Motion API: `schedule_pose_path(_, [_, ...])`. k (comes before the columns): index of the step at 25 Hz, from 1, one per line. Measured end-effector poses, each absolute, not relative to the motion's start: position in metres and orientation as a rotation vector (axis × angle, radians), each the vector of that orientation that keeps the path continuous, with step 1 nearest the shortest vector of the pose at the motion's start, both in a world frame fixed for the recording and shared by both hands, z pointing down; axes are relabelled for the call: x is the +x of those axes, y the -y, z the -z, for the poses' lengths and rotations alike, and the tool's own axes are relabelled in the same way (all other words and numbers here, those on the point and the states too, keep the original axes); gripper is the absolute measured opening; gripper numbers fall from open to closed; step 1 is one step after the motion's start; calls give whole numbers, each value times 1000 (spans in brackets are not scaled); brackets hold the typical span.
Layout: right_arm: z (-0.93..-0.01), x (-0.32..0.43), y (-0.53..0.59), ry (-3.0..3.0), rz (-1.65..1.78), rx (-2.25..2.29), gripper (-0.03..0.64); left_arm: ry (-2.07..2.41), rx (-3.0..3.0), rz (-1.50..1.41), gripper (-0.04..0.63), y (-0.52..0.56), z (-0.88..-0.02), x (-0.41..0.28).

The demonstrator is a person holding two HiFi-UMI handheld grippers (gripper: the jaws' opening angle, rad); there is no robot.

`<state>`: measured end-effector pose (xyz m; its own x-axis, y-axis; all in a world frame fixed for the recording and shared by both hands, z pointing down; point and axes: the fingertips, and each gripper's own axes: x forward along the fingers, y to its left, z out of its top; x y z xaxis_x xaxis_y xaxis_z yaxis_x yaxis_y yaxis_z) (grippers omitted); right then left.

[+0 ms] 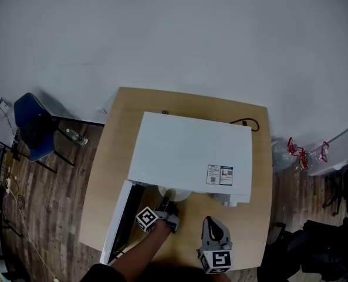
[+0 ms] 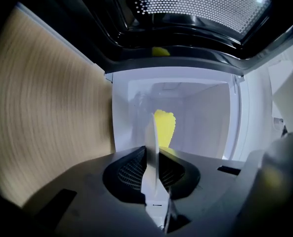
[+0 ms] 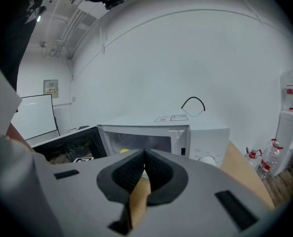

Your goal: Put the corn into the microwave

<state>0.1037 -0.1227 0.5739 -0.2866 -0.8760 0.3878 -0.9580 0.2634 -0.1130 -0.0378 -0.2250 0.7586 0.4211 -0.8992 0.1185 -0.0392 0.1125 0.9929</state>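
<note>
No wording can be read. Two stickers [image 1: 219, 175] on the microwave [image 1: 191, 151] top carry print too small to read. A wall notice [image 3: 50, 87] is illegible. The left cube [image 1: 147, 219] and right cube [image 1: 218, 261] show square code markers.

The left gripper [image 1: 166, 206] and the right gripper [image 1: 212, 221] have matt grey moulded bodies with shallow dark rectangular recesses. Each carries a white marker cube [image 1: 147, 218] printed with black squares. The pads [image 3: 161, 174] are black, curved and finely ribbed. A dark sleeve [image 1: 100, 272] covers the upper left arm.
</note>
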Motion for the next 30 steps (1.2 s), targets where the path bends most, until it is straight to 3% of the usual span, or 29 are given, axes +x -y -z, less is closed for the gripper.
schedule_pose_path(20, [-576, 101, 123, 2342, -516, 1682, 60, 936, 1250, 728, 34, 240, -776, -34])
schedule_pose_path(25, [-575, 105, 122, 2328, -509, 1689, 60, 950, 1251, 701, 121, 237, -772, -38])
schedule_pose_path(30, [-575, 101, 115, 2343, -532, 1688, 60, 971, 1280, 658, 123, 222, -771, -40])
